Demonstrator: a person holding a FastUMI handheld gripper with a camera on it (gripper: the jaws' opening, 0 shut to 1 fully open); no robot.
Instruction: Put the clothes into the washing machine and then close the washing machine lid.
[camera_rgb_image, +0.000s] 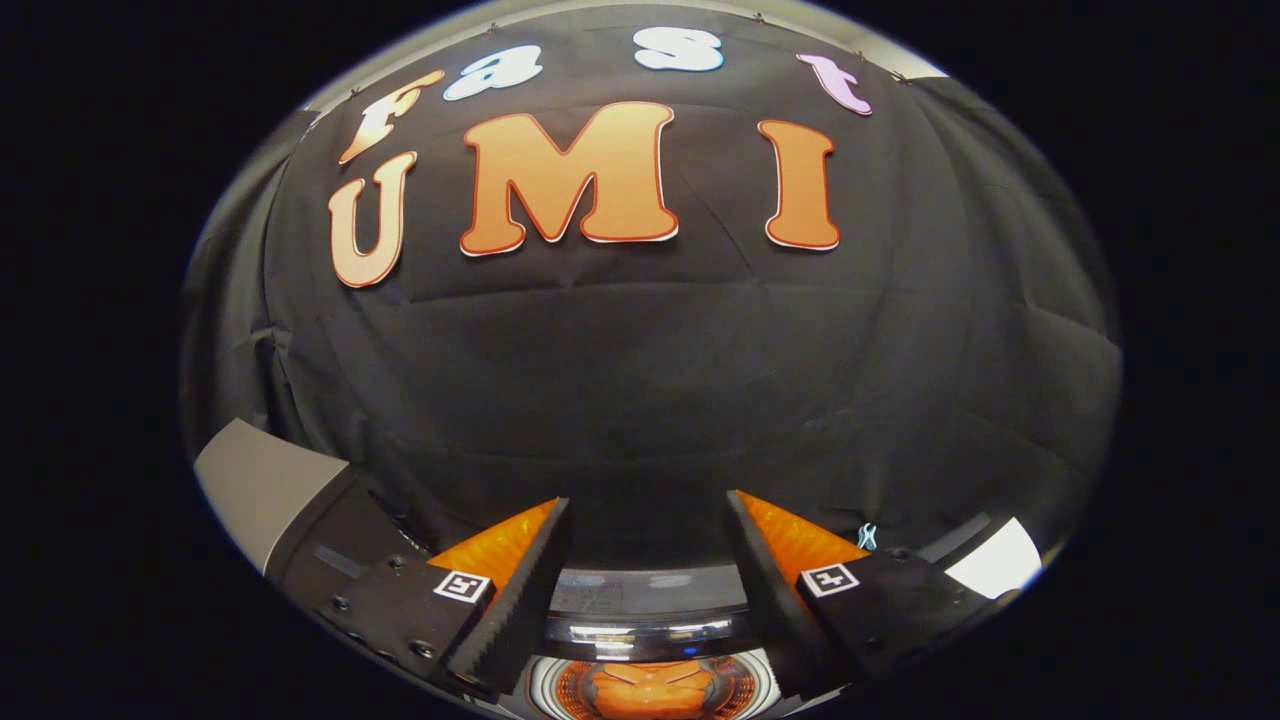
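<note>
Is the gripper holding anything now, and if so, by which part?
Nothing is held. The gripper is open, its fingers wide apart with empty space between them, above the washing machine.

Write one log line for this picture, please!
gripper: open, empty | washing machine: below fingers, lid open | orange cloth: in drum

No word, number or brand can be read. The only signs are two small black-and-white square code tags: the left tag (462, 586) at the lower left, on one finger of the gripper (648, 500), and the right tag (830, 578) at the lower right, on the other. The fingers stand apart with nothing between them. Marks on the washing machine (648, 598) panel, bottom centre, are too blurred to read
</note>
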